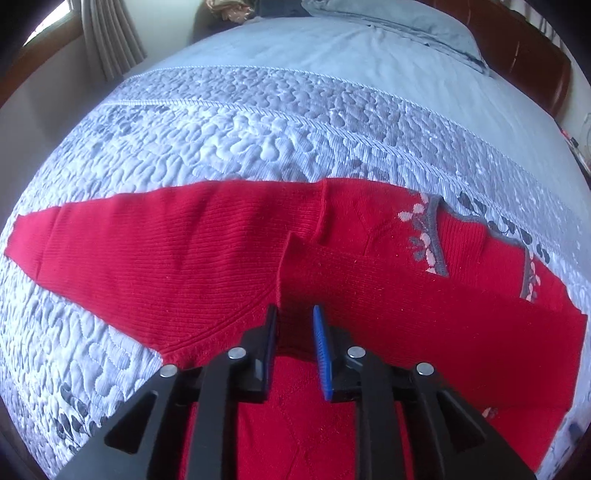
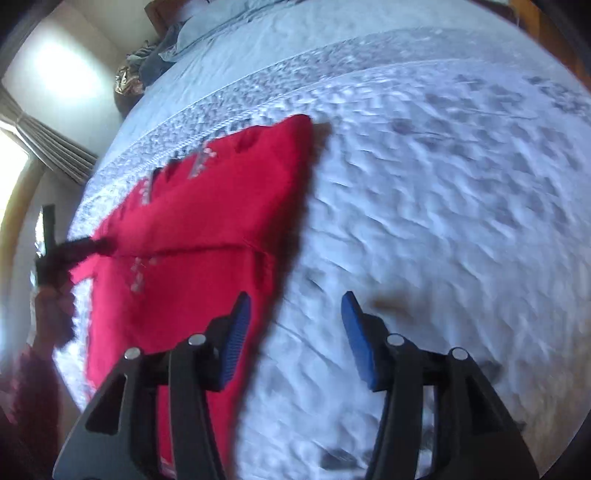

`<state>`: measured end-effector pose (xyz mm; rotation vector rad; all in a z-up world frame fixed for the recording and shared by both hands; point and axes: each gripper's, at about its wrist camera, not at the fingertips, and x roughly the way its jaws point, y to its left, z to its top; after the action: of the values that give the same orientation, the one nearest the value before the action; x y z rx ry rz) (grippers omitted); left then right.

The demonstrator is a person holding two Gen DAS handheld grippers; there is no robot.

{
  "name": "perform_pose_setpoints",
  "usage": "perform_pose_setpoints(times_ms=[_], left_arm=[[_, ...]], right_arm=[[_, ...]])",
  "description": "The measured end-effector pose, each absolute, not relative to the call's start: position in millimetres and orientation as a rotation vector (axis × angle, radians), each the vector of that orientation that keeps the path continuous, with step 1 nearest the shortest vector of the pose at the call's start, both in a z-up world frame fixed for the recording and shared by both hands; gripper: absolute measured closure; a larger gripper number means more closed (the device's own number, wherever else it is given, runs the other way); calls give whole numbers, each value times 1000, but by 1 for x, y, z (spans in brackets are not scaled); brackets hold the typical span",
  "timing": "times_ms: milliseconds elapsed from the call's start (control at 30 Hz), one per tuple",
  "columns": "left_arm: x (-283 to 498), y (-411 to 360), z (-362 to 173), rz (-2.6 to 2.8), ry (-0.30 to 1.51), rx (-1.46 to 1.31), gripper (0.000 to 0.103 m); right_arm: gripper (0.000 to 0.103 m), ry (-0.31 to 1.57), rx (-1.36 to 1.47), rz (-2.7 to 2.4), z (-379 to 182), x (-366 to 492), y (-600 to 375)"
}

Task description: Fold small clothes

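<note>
**Red knit sweater lies on the quilted bed, both tongs spread above it**

At the far left of the left wrist view, a grey pleated curtain (image 1: 110, 40) hangs beside a bright window. Below it, the pale blue quilted bedspread with grey leaf print (image 1: 229, 122) covers the bed. The small red ribbed knit sweater with grey and pink flower trim (image 1: 388, 295) lies flat on this bedspread, near the camera. One sleeve (image 1: 129, 240) stretches out to the left, ending in a cuff. A folded flap of red knit lies over the body, its edge running up from the left tongs (image 1: 295, 317). These tongs point steeply down over the sweater with a narrow gap between their blue pads; red cloth shows in the gap, but the pads do not press on it. To the right, the flower trim edges the neckline. At the far right, a folded pale blue pillowcase (image 1: 406, 26) rests against the brown wooden headboard (image 1: 535, 62).

In the blurred right wrist view, a hand (image 2: 55, 310) at the left edge holds the black handle of the other tool at the sweater's left side. The right tongs (image 2: 293, 306) stand spread wide: the left pad is over the sweater's right edge, the right pad over bare bedspread, and nothing is pinched between them.
</note>
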<state>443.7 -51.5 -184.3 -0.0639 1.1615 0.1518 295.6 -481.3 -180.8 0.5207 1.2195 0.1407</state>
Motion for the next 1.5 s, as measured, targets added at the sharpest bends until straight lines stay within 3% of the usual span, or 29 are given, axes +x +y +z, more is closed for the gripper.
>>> perform_pose_setpoints(times_ms=[167, 200, 233, 267, 333, 567, 667, 867, 1167, 1333, 1433, 1500], left_arm=[[448, -49, -191, 119, 1174, -83, 83], [448, -50, -193, 116, 1177, -80, 83], [449, -50, -195, 114, 1179, -74, 83], [449, -50, -198, 116, 1180, -65, 83], [450, -50, -204, 123, 1187, -44, 81], [445, -40, -205, 69, 1190, -70, 77], [439, -16, -185, 73, 1158, -168, 77], [439, -26, -155, -29, 1131, -238, 76], [457, -70, -224, -97, 1296, -137, 74], [450, -77, -220, -105, 1262, -63, 75], [436, -79, -205, -83, 1234, -42, 64], [429, -87, -199, -82, 1191, 19, 61]], right_arm=[[47, 1345, 640, 133, -204, 336, -479], [57, 1357, 661, 135, -208, 339, -478], [79, 1364, 686, 157, -212, 342, -478], [89, 1367, 706, 183, -213, 344, -476], [94, 1363, 681, 183, -211, 342, -476], [90, 1403, 594, 123, -211, 336, -474], [75, 1363, 435, 57, -185, 333, -466], [75, 1270, 370, 153, -149, 350, -435], [77, 1381, 307, 48, -211, 360, -424], [76, 1360, 262, 40, -206, 357, -418], [59, 1304, 299, 56, -187, 347, -412], [61, 1279, 260, 58, -181, 344, -403]])
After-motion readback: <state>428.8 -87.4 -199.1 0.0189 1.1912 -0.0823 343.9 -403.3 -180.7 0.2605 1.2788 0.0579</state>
